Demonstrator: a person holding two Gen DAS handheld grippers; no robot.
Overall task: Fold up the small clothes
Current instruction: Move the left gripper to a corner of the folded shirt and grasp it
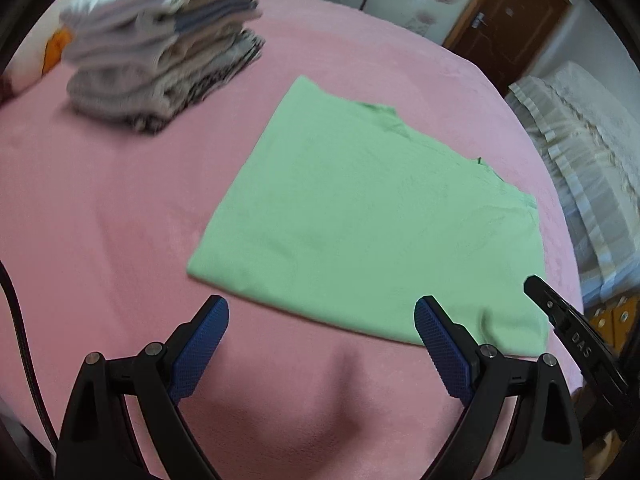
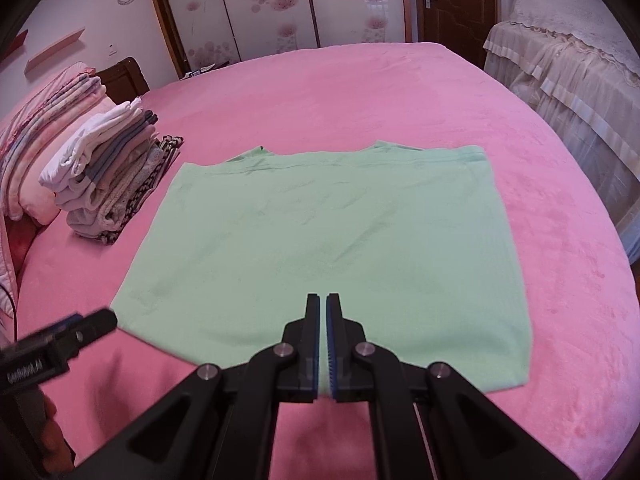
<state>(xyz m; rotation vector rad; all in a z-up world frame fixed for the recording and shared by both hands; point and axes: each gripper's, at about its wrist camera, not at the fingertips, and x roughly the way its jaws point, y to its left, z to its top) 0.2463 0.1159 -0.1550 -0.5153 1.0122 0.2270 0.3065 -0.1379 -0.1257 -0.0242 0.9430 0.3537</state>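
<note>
A light green garment point(image 2: 320, 232) lies flat on the pink bed, folded to a rough rectangle; it also shows in the left wrist view point(image 1: 360, 216). My left gripper point(image 1: 322, 312) is open and empty, hovering over the garment's near left corner. My right gripper point(image 2: 323, 300) is shut with nothing visibly between its blue pads, above the garment's near edge. The right gripper's tip point(image 1: 560, 312) shows at the right of the left wrist view. The left gripper's tip point(image 2: 80, 328) shows at the lower left of the right wrist view.
A stack of folded clothes point(image 2: 108, 176) stands on the pink bed point(image 2: 360, 92) to the left; it also shows in the left wrist view point(image 1: 160, 48). Pillows point(image 2: 36, 136) lie behind it. A covered piece of furniture point(image 2: 568, 80) stands right of the bed.
</note>
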